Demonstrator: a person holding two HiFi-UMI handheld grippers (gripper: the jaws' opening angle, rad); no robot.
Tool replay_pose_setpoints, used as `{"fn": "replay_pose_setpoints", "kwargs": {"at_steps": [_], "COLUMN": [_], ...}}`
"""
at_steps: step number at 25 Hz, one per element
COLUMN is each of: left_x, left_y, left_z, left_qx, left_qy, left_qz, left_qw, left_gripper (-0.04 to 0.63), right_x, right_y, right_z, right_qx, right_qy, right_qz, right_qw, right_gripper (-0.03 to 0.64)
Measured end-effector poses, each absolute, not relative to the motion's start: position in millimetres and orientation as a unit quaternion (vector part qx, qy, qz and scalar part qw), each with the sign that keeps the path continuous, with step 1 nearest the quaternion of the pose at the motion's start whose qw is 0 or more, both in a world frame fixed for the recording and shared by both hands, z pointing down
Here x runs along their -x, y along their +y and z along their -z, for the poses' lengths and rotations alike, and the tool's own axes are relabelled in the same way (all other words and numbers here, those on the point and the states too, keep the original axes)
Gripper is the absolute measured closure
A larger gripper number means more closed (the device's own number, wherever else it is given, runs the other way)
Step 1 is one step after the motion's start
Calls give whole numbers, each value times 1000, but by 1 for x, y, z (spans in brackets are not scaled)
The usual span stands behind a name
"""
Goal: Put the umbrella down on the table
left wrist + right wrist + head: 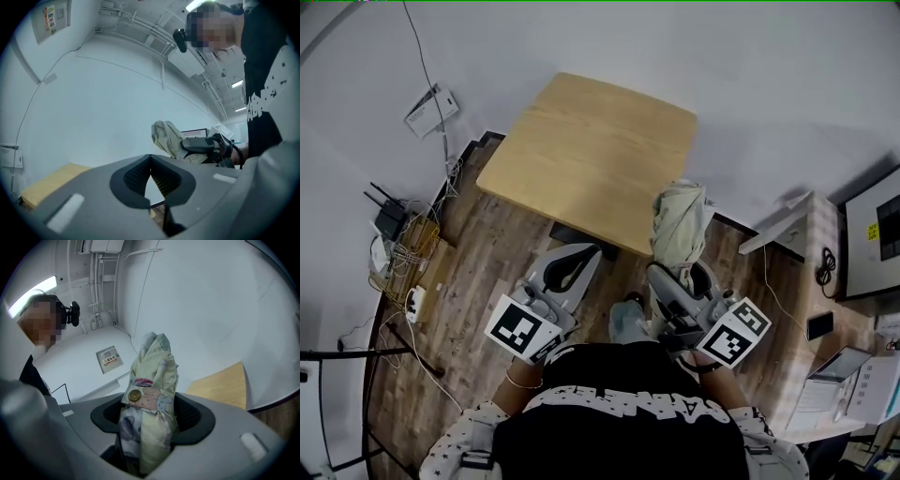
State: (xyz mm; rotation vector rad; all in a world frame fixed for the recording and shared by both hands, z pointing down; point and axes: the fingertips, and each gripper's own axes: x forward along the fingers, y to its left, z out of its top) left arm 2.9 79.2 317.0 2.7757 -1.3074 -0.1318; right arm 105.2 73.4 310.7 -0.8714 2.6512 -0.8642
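Note:
A folded pale-yellow umbrella (680,223) with a strap and brass snap (149,397) stands upright in my right gripper (680,270), which is shut on its lower part. It hangs just off the near right corner of the wooden table (591,155), above the floor. The left gripper view shows the umbrella (166,138) held out to the right by the right gripper (202,144). My left gripper (584,253) hovers at the table's near edge, its jaws shut with nothing between them (150,159). The tabletop (222,383) lies behind and right of the umbrella.
The table stands against a white wall on a wood floor. A router and tangled cables (394,230) lie on the floor at the left. A wall box (431,111) hangs above them. A monitor (877,230) and papers (853,380) sit at the right.

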Motion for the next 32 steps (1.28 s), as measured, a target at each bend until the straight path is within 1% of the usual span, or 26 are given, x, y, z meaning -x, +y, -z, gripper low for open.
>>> {"fn": "replay_pose_setpoints", "kwargs": {"at_steps": [10, 30, 32], "left_x": [-20, -36, -28], "left_y": [25, -57, -63], "left_z": [-314, -321, -320], "left_qx": [-886, -841, -836], "left_qy": [-462, -540, -547], "left_qz": [31, 7, 8], "left_qw": [29, 36, 35], "left_gripper": [600, 601, 600], "right_x": [-125, -135, -128], "right_y": [6, -98, -109], "right_z": [-317, -338, -341], "right_qx": [270, 182, 181], "right_qy": [904, 913, 913], "right_qz": [314, 354, 357], "right_qw": [104, 83, 78], "right_gripper": [319, 319, 319]}}
